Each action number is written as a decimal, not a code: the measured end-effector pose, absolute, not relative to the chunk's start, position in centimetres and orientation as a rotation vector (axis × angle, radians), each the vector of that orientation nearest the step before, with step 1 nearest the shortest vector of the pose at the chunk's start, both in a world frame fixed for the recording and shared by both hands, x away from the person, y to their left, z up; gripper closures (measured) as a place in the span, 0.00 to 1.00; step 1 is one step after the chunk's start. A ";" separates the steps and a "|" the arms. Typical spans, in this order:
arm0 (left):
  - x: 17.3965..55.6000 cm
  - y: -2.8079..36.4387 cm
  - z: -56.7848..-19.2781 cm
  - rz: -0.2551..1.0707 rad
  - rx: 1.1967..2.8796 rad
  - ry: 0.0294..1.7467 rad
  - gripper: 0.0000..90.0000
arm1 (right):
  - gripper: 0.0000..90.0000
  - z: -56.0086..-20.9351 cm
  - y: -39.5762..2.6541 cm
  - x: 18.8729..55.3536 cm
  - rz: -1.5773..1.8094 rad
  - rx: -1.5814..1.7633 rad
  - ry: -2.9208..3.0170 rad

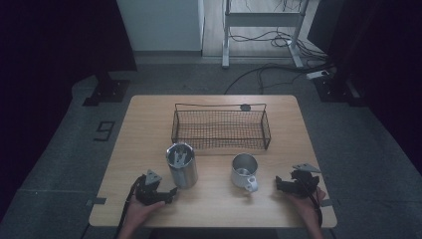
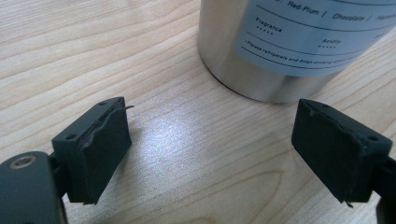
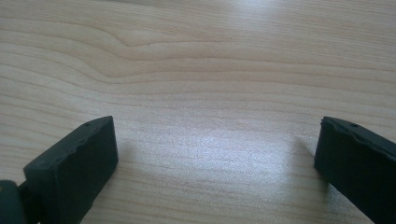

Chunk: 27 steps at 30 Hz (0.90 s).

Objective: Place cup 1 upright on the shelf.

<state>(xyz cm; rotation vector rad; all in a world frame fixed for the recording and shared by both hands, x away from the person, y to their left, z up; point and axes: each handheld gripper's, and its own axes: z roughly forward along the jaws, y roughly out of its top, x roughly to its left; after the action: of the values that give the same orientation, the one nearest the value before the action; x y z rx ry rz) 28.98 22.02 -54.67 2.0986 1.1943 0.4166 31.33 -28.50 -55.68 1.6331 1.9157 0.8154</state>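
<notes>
Resting low on a pale wooden table (image 1: 149, 124), two handheld grippers are seen from above at the bottom of the frame.

Left gripper: the left gripper (image 1: 164, 194) is held at the lower left of the high view, just beside a metal canister (image 1: 181, 165); in the left gripper view (image 2: 212, 154) its jaws are spread wide and nothing is held between them.

Right gripper: the right gripper (image 1: 281, 184) is held at the lower right of the high view, near a metal mug (image 1: 244, 171) but apart from it; in the right gripper view (image 3: 217, 158) its jaws are set far apart over bare wood, with nothing gripped.

Canister: it is stood upright at centre left, lid off, with something metallic visible inside that cannot be made out. In the upper right of the left gripper view its shiny wall (image 2: 243, 70) and a pale printed label (image 2: 317, 32) are shown.

Mug: it is stood upright right of centre, handle turned toward the bottom edge.

Basket: a black wire basket (image 1: 221, 147) is placed behind both vessels at mid-frame.

Surroundings: a grey floor (image 1: 59, 149) and loose cables (image 1: 268, 40) are seen beyond the table.
</notes>
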 end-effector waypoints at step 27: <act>28.4 22.0 -54.6 0.419 2.052 1.244 0.15 | 0.02 -55.7 -29.3 31.7 0.857 1.554 1.992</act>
<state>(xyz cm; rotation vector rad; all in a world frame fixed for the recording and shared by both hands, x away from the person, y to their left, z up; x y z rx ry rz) 28.44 22.02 -54.61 2.0518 1.2443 0.4185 31.71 -29.26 -55.67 1.5535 1.9919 0.8573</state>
